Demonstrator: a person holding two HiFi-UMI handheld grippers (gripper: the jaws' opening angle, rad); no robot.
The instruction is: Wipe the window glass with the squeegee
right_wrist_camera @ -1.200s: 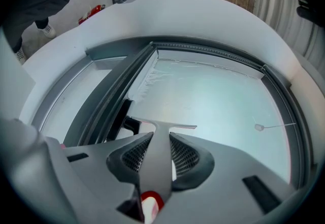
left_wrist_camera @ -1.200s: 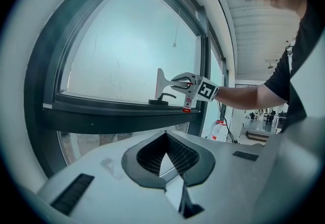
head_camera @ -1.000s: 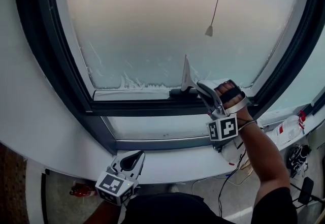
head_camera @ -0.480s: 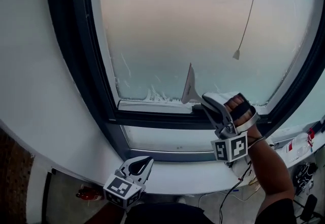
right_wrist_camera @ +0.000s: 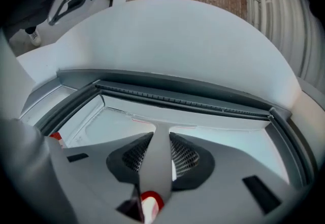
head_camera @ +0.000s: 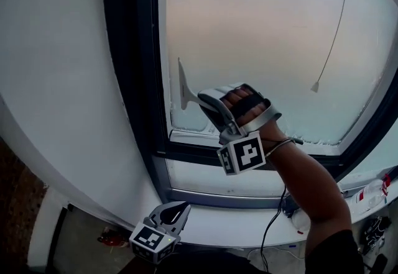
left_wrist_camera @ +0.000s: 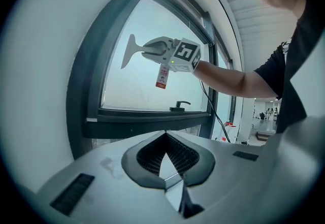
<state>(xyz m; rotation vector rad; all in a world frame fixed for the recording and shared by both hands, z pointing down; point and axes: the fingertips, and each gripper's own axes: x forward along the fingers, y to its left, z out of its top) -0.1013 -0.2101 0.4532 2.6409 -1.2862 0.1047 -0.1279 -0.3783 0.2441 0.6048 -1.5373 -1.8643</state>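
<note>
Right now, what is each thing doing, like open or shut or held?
squeegee: held upright, blade on the glass by the left frame.
right gripper: jaws shut on the squeegee handle.
left gripper: jaws shut, empty, down low.
window glass: cloudy.
cord: hanging loose in front of the glass.

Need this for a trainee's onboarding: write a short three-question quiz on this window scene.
1. True or false: the left gripper holds the squeegee.
2. The squeegee's blade stands near which part of the glass? A: left edge. B: right edge. C: top.
3. What hangs in front of the glass at the right?

Key
1. False: the right gripper is shut on it.
2. A.
3. A cord.
</note>
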